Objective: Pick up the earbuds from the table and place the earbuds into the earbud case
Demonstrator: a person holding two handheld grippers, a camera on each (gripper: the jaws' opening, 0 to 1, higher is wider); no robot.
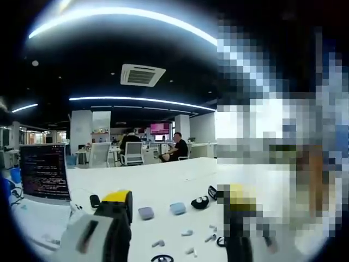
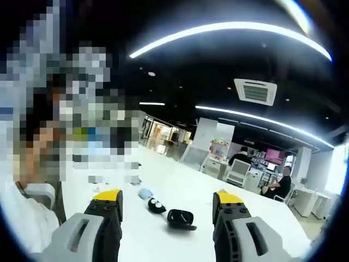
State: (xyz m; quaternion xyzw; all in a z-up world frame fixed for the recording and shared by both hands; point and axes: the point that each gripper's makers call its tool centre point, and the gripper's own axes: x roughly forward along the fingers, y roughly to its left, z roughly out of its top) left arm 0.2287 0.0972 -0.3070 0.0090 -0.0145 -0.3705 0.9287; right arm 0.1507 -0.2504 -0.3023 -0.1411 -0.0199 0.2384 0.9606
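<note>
1. A monitor [image 1: 44, 172] with lines of text on a dark screen stands at the left of the white table [image 1: 169, 177].
2. A square ceiling vent [image 1: 142, 75] sits between curved strip lights [image 1: 125, 13].
3. Behind the table, a seated person in black [image 1: 178, 147] faces office chairs [image 1: 132, 153] and desks.
4. A pink screen [image 1: 159, 127] glows on the far wall.
5. In the right gripper view, a white sleeve [image 2: 22, 218] is at lower left.

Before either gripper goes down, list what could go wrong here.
Several small earbuds lie loose and scattered on the white table; a jaw could knock one away. There are several cases, a blue closed case and an open black case: the earbuds could end up in the wrong one.
</note>
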